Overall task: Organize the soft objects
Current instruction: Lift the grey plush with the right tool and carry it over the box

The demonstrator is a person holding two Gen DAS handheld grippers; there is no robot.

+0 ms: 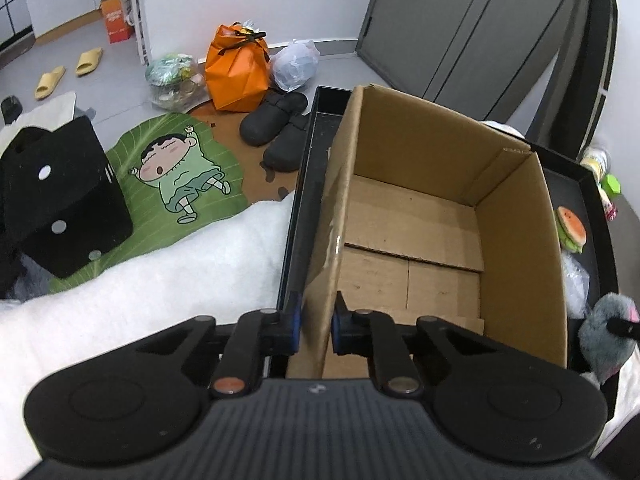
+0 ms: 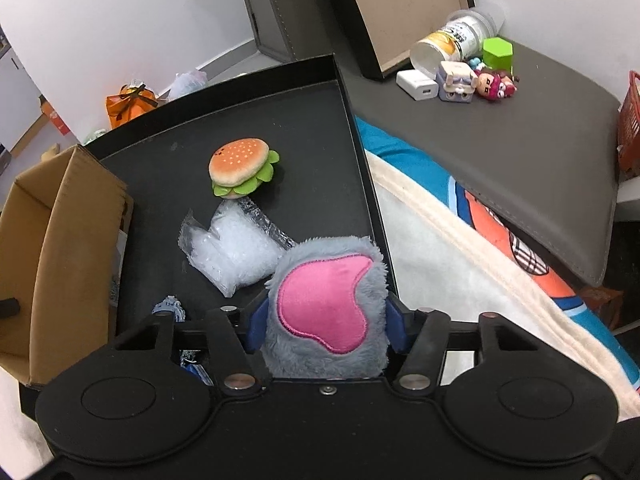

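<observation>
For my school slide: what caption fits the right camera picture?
Right gripper squeezes a grey plush above the black tray.

The box (image 1: 440, 208) is plain brown cardboard, matt and slightly scuffed. The tray (image 2: 280, 120) looks like matt black board. The grey toy (image 2: 328, 304) is shaggy plush with a smooth pink felt patch; the burger (image 2: 240, 168) is short-pile plush. The bag (image 2: 236, 248) is glossy, crinkled clear plastic. Both claws (image 1: 316, 326) (image 2: 324, 320) are matt black plastic with blue pads.
</observation>
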